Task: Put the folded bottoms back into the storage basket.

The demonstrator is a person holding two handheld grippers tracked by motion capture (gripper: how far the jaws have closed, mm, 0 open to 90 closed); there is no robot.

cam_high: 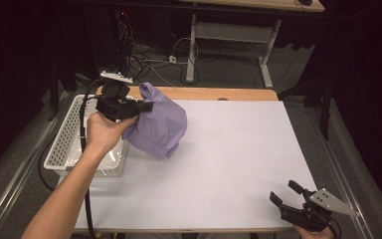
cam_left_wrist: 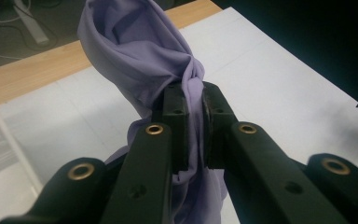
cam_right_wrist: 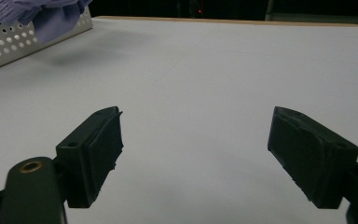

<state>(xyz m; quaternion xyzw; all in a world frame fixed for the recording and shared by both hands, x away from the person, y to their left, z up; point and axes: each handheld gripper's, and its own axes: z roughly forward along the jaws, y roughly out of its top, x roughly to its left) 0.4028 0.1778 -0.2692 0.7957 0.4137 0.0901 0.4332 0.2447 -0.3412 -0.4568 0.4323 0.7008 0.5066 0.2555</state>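
Left tongs [cam_left_wrist: 195, 100] clenched on bunched lilac cloth [cam_high: 159, 122]; right tongs [cam_right_wrist: 193, 154] released. Thin pinch; could slip free, snag white basket [cam_high: 67, 134].

A white tabletop [cam_high: 229, 149] with a wooden far edge [cam_high: 219, 93] is set on grey carpet [cam_high: 229, 64]; beyond, a desk frame [cam_high: 229, 35] and tangled cables [cam_high: 149, 55] are seen in a dim room
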